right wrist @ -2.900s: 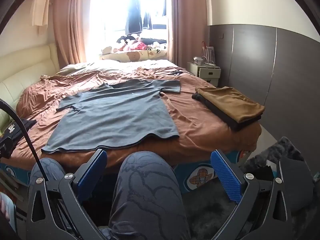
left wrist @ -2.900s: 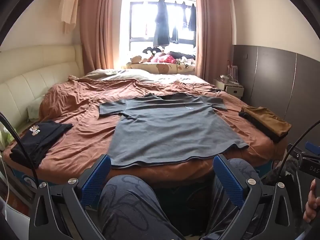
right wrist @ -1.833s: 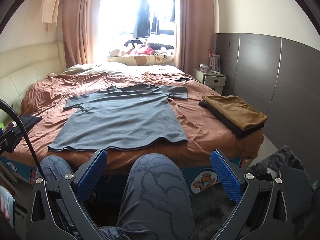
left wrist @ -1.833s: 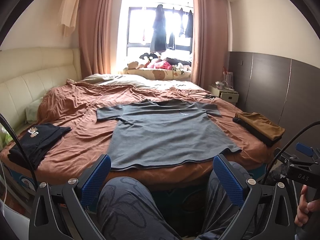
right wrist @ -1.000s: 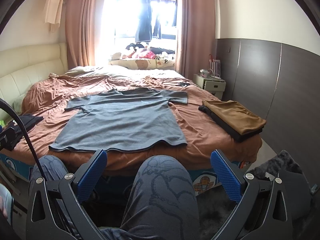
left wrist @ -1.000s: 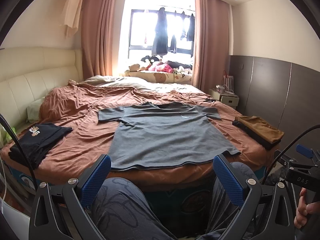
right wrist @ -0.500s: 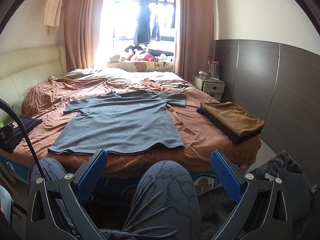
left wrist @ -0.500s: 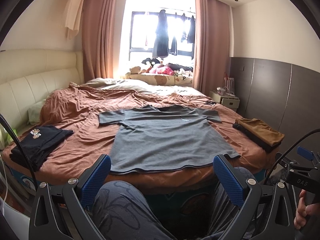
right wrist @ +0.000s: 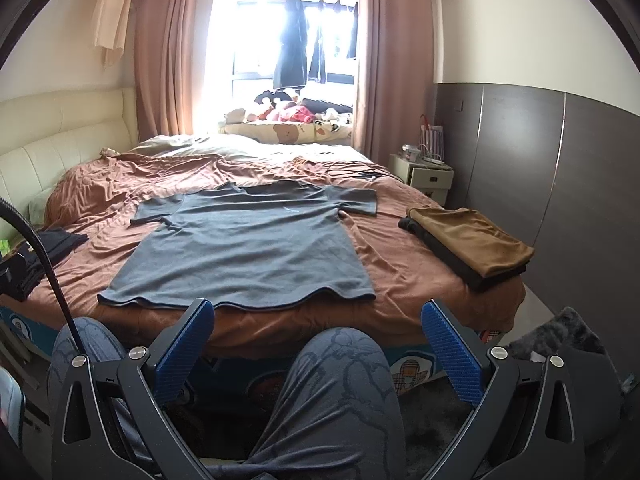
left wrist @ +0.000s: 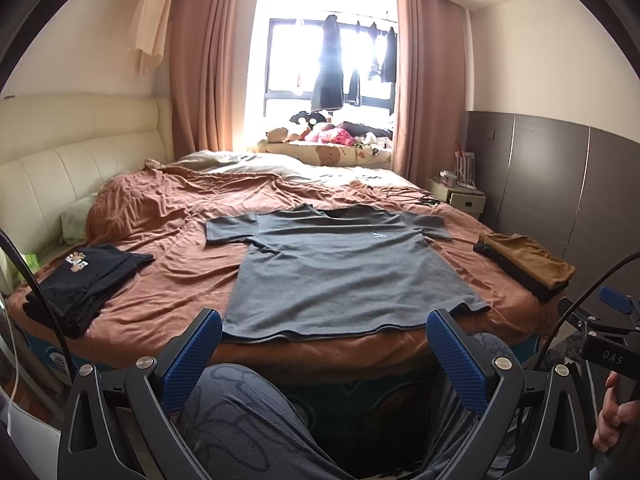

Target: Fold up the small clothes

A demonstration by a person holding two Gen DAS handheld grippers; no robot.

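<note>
A grey T-shirt (left wrist: 344,268) lies flat and spread out on the brown bedspread (left wrist: 160,248), hem toward me, collar toward the window. It also shows in the right wrist view (right wrist: 248,248). My left gripper (left wrist: 324,352) is open and empty, held above the person's knees, short of the bed's near edge. My right gripper (right wrist: 316,344) is open and empty too, at the same distance from the shirt's hem.
A folded black garment (left wrist: 84,284) lies at the bed's left edge. A folded tan and black stack (right wrist: 468,244) lies at the right edge. A nightstand (right wrist: 424,172), a dark wall panel and a cable on the bed (right wrist: 356,172) are at the right.
Both grippers have risen and tilted up a little, so the bed sits lower in view. The shirt has not moved. Both grippers stay open.
</note>
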